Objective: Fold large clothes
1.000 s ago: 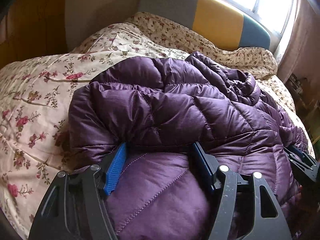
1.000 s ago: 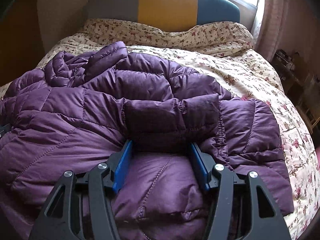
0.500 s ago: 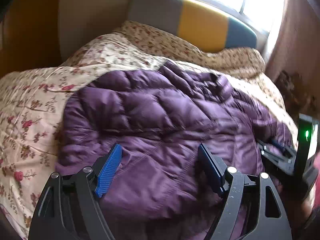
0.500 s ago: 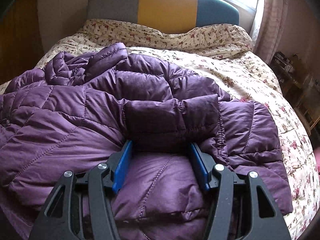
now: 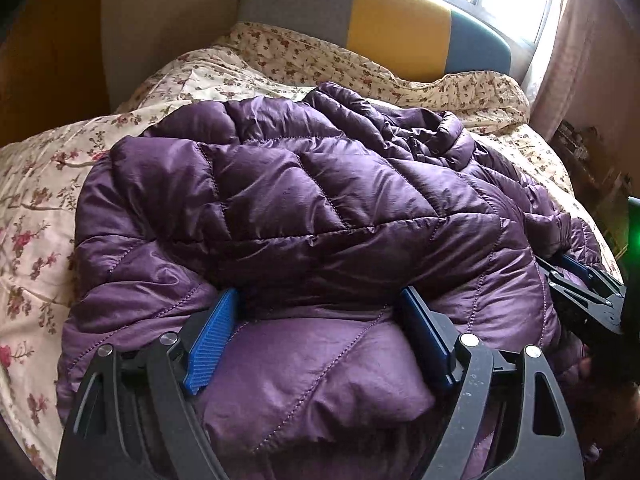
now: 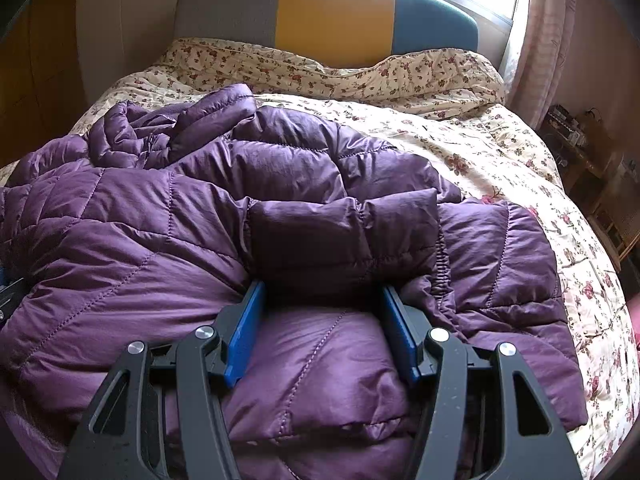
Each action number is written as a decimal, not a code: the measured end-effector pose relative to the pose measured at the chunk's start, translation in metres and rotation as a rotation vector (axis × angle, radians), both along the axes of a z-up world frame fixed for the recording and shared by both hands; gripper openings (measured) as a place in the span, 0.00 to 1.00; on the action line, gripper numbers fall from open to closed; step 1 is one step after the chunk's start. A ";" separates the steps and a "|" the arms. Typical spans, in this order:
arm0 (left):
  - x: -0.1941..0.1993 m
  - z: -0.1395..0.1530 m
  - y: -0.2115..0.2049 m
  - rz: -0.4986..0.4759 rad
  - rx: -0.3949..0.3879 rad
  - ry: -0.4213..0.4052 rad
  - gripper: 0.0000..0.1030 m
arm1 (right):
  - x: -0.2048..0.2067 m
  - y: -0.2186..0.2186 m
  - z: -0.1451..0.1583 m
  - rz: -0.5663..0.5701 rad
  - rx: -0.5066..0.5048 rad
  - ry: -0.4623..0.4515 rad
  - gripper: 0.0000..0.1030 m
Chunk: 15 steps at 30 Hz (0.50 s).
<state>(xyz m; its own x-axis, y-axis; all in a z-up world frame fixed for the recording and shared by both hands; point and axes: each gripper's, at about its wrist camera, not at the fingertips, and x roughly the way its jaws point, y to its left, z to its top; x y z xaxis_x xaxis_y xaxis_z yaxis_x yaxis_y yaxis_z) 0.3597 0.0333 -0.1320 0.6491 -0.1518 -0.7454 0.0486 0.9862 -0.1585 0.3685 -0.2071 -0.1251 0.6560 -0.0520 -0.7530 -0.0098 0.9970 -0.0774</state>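
A large purple quilted down jacket (image 5: 304, 208) lies spread on the bed; it also fills the right wrist view (image 6: 200, 220). My left gripper (image 5: 320, 312) has its jaws wide apart, straddling the jacket's puffy near edge, fingers pressed into the fabric. My right gripper (image 6: 324, 304) is also wide open over the near edge, just below a folded sleeve cuff (image 6: 344, 236). The right gripper shows at the right edge of the left wrist view (image 5: 580, 288). The jacket's collar (image 6: 160, 132) lies bunched at the far left.
The bed has a floral quilt (image 6: 500, 152) and a grey, yellow and teal headboard (image 6: 336, 12). A window with curtain (image 6: 548, 32) is at the right. A cluttered low shelf (image 6: 592, 184) stands beside the bed on the right.
The left gripper lifted off the jacket half a second ago, then came back down onto the near edge. The right gripper has stayed put.
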 end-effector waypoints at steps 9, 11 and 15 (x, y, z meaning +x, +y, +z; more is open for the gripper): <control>-0.027 0.024 0.010 0.009 -0.027 0.009 0.83 | -0.002 -0.003 0.024 0.025 -0.003 0.044 0.90; -0.046 0.032 0.016 0.000 -0.039 -0.008 0.83 | -0.012 -0.009 0.033 0.037 0.016 0.049 0.93; -0.088 0.042 0.033 -0.003 -0.053 -0.023 0.83 | -0.046 -0.019 0.043 0.079 0.036 0.067 0.93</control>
<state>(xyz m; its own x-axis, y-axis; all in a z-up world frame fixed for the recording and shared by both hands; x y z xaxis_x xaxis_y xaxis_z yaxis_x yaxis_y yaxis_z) 0.2720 0.0667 -0.0901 0.6652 -0.1930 -0.7213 0.0558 0.9762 -0.2097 0.3224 -0.2262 -0.0817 0.6053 0.0258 -0.7956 -0.0929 0.9949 -0.0383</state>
